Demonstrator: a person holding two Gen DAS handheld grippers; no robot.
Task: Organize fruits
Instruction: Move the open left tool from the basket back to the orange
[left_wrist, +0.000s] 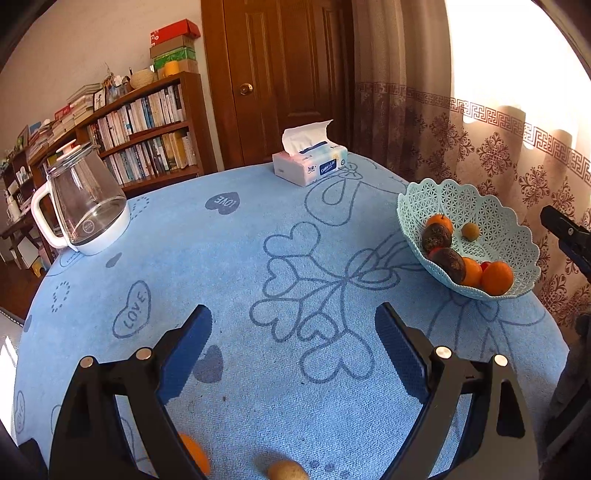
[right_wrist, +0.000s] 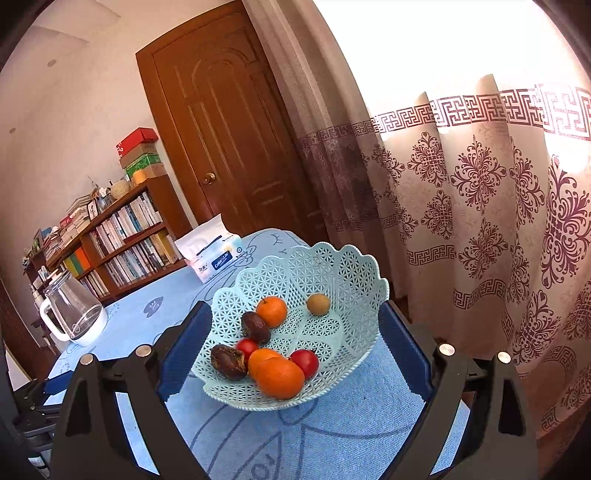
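Note:
A pale green lattice basket (right_wrist: 332, 254) stands on the blue tablecloth near the table's right edge. In it lie oranges (right_wrist: 279, 378), dark wrinkled fruits (right_wrist: 229, 362), red tomatoes (right_wrist: 306, 362) and a small tan fruit (right_wrist: 317, 304). My right gripper (right_wrist: 295, 321) is open just in front of the basket, holding nothing. The left gripper (left_wrist: 295, 325) is open over bare cloth, the basket (left_wrist: 480, 206) off to its right. Close under the left gripper, an orange (left_wrist: 194, 456) and a round brown fruit (left_wrist: 288, 470) lie loose on the cloth, partly cut off by the frame.
A glass kettle (left_wrist: 86, 206) with a white handle stands at the far left of the table. A tissue pack (left_wrist: 310, 166) sits at the far edge. Behind are a bookshelf (left_wrist: 147, 125), a wooden door (left_wrist: 280, 74) and a patterned curtain (right_wrist: 480, 221) close to the basket.

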